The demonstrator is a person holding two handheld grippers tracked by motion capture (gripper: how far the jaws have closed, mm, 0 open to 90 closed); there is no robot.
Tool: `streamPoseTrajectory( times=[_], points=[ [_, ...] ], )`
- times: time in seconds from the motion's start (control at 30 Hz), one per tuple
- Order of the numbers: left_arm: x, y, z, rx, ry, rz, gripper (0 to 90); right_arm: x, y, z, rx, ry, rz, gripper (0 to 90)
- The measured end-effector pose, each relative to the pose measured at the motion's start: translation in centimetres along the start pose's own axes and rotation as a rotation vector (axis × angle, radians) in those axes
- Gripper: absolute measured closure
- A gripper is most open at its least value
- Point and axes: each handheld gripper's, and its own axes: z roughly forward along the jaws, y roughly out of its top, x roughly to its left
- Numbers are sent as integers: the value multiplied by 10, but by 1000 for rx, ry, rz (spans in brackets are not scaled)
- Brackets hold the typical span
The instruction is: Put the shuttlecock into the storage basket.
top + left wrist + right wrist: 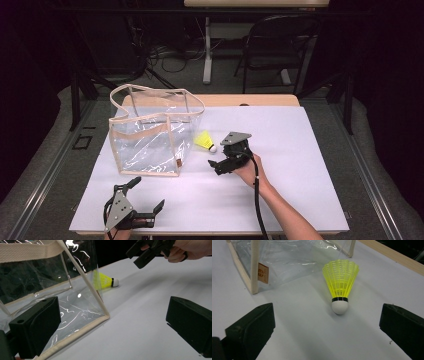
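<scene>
The right gripper (218, 166), jaws spread wide and empty, hangs just near of the yellow shuttlecock (205, 141), which lies on its side on the white table sheet (280, 165), close to the right wall of the clear bag (150, 135) but apart from it. Risk, as judged: the shuttlecock is light and rests on a rounded cork, so a jaw that meets it off-centre would likely roll or flick it aside, possibly against the bag wall; closing on the open skirt (340, 275) rather than the cork (339, 307) could crush the skirt or let it slip. Its long axis runs from far-left to near-right, cork toward the right gripper, skirt toward the bag. The left gripper (142, 200), also wide open and holding nothing, sits at the near-left edge, aimed at the bag's near corner.
</scene>
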Motion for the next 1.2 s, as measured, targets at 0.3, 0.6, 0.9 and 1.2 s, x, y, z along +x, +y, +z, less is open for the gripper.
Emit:
streamPoseTrajectory(
  times=[0.3,0.6,0.9,1.2],
  points=[
    [1,0,0,7,0,7,0,-6,9,12,34,5,-1,0],
    [1,0,0,6,1,5,0,-10,16,23,58,9,0,0],
    [1,0,0,7,0,5,0,-12,21,35,89,9,-1,8],
    [1,0,-1,5,-2,4,0,-14,24,47,133,-5,-1,152]
  ],
)
